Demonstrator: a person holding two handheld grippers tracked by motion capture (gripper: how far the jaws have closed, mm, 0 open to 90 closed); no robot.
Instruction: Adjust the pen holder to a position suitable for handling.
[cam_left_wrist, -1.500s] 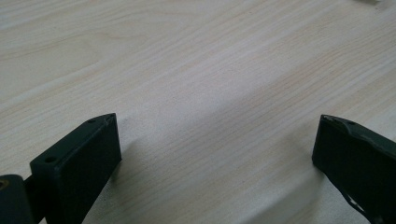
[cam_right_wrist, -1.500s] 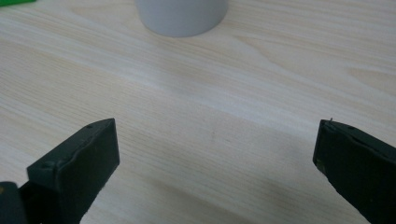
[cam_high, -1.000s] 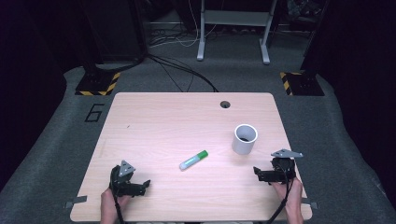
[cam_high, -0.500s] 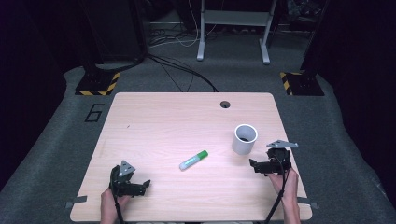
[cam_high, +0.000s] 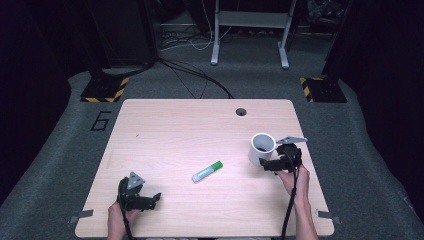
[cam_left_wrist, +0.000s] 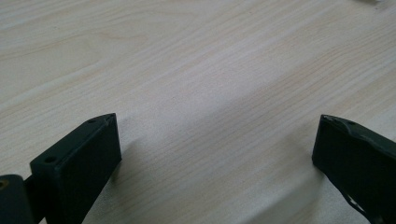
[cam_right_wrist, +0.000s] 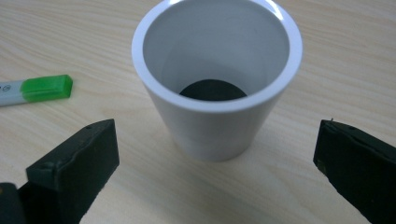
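Left gripper (cam_high: 154, 198): low over the near left corner of the wooden table (cam_high: 190, 125), jaws spread wide with bare wood between them
Right gripper (cam_high: 263, 164): held at the near right, jaws wide apart and facing the white cup (cam_high: 262, 148), not touching it
White cup: upright on the table's right side, mouth open upward, dark base visible inside, just ahead of the right gripper
Green-capped marker (cam_high: 207, 171): lying flat near the table's middle, between the two grippers, apart from both
Table hole (cam_high: 241, 111): near the far edge
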